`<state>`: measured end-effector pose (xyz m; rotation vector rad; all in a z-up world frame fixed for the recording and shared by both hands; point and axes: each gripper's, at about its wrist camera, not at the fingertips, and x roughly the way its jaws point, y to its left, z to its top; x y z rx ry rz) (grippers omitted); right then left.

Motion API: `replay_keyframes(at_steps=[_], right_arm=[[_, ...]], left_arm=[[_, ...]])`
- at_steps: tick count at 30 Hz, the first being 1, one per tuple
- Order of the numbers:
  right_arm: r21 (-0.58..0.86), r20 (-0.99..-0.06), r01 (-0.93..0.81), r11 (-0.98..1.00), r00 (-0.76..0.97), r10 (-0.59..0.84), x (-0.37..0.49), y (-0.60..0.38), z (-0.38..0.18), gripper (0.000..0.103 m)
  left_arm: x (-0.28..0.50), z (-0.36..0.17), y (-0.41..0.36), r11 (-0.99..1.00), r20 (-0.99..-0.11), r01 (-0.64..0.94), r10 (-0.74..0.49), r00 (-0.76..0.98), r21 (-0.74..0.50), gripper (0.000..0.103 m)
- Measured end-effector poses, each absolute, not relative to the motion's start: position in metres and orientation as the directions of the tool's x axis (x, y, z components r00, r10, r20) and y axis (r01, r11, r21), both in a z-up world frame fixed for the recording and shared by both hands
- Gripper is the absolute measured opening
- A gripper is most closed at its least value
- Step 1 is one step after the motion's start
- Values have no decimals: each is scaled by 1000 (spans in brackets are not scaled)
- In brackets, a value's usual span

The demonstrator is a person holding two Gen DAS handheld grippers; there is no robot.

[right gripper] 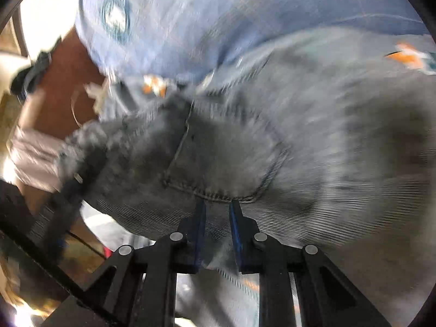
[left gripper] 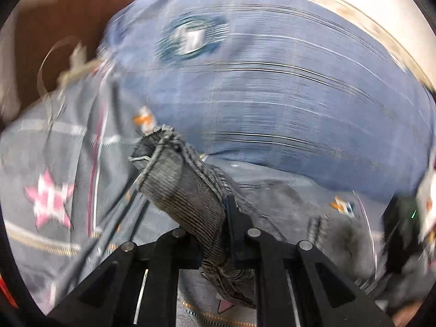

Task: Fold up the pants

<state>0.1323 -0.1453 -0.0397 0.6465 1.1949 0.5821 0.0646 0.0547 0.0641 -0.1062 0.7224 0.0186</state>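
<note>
The pants are grey denim. In the left wrist view my left gripper is shut on a thick fold of the pants, whose hemmed edge sticks up past the fingers. In the right wrist view the pants fill the middle, with a stitched back pocket just beyond the fingertips. My right gripper is shut on the pants' edge below the pocket, with a narrow gap between its blue pads. Both views are blurred by motion.
A blue and grey bedsheet with star prints covers the surface under the pants; it also shows in the right wrist view. A brown floor lies at the left. The other gripper shows dark at the left.
</note>
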Motion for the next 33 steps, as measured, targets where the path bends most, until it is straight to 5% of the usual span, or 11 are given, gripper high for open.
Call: replay_keyframes(at_steps=[5, 7, 8, 12, 16, 20, 23, 27, 33], right_arm=[[717, -630, -32, 697, 400, 666, 112, -233, -3, 24], [752, -580, -11, 660, 466, 669, 110, -261, 1, 61], [774, -555, 23, 633, 504, 661, 112, -282, 3, 67], [815, -490, 11, 579, 546, 679, 122, -324, 9, 72], [833, -502, 111, 542, 563, 657, 126, -340, -8, 77], [814, -559, 165, 557, 484, 674, 138, -334, -32, 77], [783, -601, 148, 604, 430, 674, 145, -315, -42, 73], [735, -647, 90, 672, 394, 653, 147, -295, -45, 16], [683, -644, 3, 730, 473, 601, 122, -308, 4, 12]], left_arm=[[55, 81, -14, 980, -640, 199, -136, 757, 27, 12], [51, 77, -47, 954, -642, 295, -189, 743, 60, 12], [51, 74, -59, 944, -649, 325, -209, 732, 63, 11], [53, 39, -116, 885, -716, 464, -307, 628, 28, 11], [57, 0, -136, 869, -756, 488, -372, 538, -81, 11], [46, -13, -142, 867, -743, 497, -353, 568, -32, 11], [41, -7, -140, 872, -728, 490, -350, 589, -23, 11], [36, -5, -137, 868, -717, 494, -372, 590, -44, 11], [26, 22, -140, 829, -650, 547, -479, 590, -115, 19]])
